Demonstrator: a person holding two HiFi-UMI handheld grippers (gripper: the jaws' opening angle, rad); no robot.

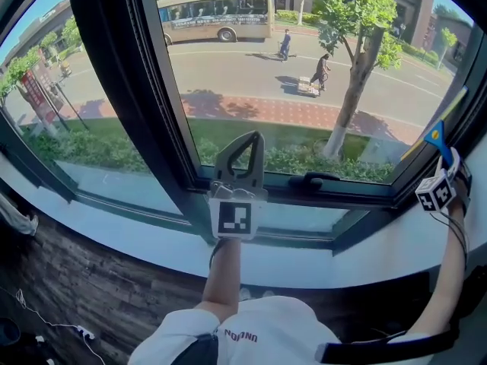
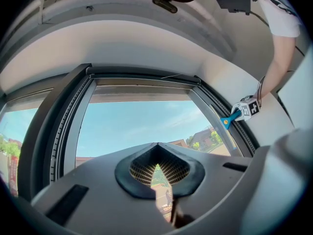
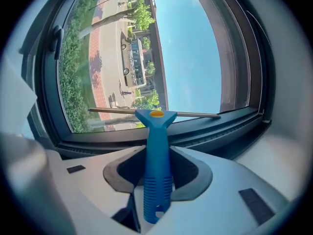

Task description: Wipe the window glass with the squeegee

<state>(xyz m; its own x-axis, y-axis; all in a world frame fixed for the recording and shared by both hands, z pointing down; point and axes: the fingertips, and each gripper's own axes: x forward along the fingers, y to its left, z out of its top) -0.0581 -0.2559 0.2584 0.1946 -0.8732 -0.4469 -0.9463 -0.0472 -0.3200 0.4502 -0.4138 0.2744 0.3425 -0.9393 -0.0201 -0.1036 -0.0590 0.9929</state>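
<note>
Blue squeegee [image 3: 157, 131] in right gripper [image 3: 157, 153], nr window glass [image 3: 186, 48] (left gripper [image 2: 157, 151] closed).

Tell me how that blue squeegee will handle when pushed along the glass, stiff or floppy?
The squeegee looks like hard plastic, so its handle should stay stiff in the right gripper. Being slim, it is probably light. Its long thin blade may flex against the glass, and could twist if pressed unevenly.

Beyond the pane, a beige bus [image 1: 215, 17] stands on a sunlit road. Two walkers [image 1: 322, 68] cross near a small cart [image 1: 308, 87]. A slim tree [image 1: 356, 59] rises beside a red brick pavement [image 1: 281, 112] and a green hedge [image 1: 297, 162]. Indoors, a dark wood floor [image 1: 68, 295] carries a white cable [image 1: 46, 322].
</note>
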